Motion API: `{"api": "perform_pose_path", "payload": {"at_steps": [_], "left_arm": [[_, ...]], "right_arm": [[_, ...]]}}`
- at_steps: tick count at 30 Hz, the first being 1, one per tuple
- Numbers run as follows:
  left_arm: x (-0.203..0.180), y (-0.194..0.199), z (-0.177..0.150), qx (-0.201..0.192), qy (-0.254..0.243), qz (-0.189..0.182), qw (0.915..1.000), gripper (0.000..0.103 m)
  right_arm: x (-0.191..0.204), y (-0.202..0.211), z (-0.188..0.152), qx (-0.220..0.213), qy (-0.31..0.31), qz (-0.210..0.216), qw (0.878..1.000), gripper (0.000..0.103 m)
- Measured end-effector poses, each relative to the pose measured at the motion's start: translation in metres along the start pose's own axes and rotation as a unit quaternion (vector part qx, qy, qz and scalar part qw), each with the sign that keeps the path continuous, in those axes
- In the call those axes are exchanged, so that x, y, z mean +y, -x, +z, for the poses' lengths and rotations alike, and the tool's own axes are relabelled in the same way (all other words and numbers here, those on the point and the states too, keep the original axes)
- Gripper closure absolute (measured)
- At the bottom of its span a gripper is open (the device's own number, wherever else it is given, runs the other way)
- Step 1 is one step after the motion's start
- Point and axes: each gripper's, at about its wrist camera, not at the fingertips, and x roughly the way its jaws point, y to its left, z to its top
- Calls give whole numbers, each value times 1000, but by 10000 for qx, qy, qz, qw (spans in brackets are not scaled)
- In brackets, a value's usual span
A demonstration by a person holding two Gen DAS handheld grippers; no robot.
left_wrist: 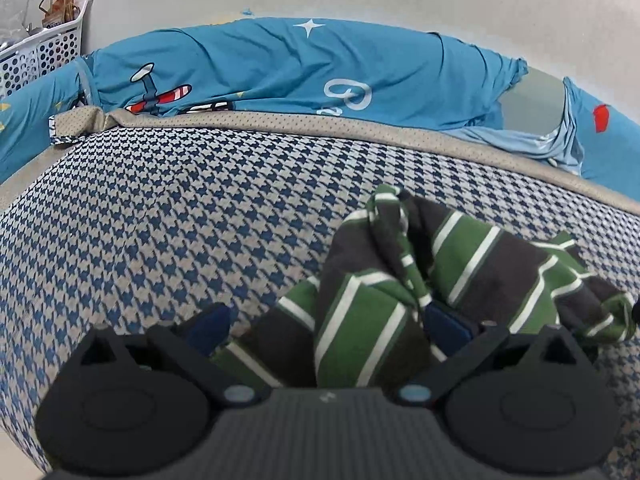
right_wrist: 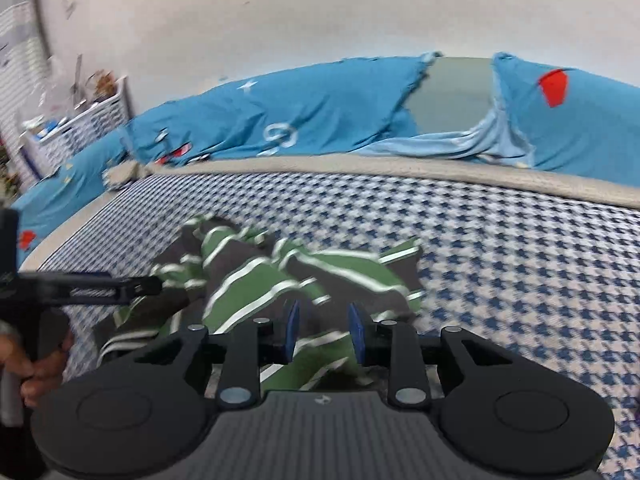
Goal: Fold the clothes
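Across the left wrist view, a crumpled green-and-grey striped garment (left_wrist: 420, 280) lies on the houndstooth bedcover (left_wrist: 180, 208); the left gripper (left_wrist: 332, 324) stands wide, cloth bunched between its blue pads without being pinched. From the right wrist view, the right gripper (right_wrist: 325, 330) stands narrowly parted above the garment, gripping nothing, a blue printed quilt (right_wrist: 328, 112) beyond.

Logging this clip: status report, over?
Left gripper open around bunched striped garment. Right gripper open, nothing pinched. Garment crumpled on houndstooth bed cover, unfolded. Nothing in the way.
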Motion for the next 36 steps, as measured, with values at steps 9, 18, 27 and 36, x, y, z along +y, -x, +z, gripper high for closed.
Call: {"api": "perform_pose_path", "payload": {"at_steps": [9, 18, 27, 36], "left_arm": [[-5, -2, -7, 34, -137, -38, 9999, 0], [-3, -4, -7, 105, -81, -125, 9998, 0], [0, 0, -7, 110, -4, -338, 9994, 0], [1, 2, -6, 133, -24, -465, 9988, 0]], "right_arm": [[41, -34, -27, 762, 720, 249, 9942, 66], [53, -55, -40, 935, 1214, -10, 9882, 57], [50, -61, -38, 809, 1331, -430, 9869, 91], [21, -22, 1, -487, 439, -711, 9953, 94]]}}
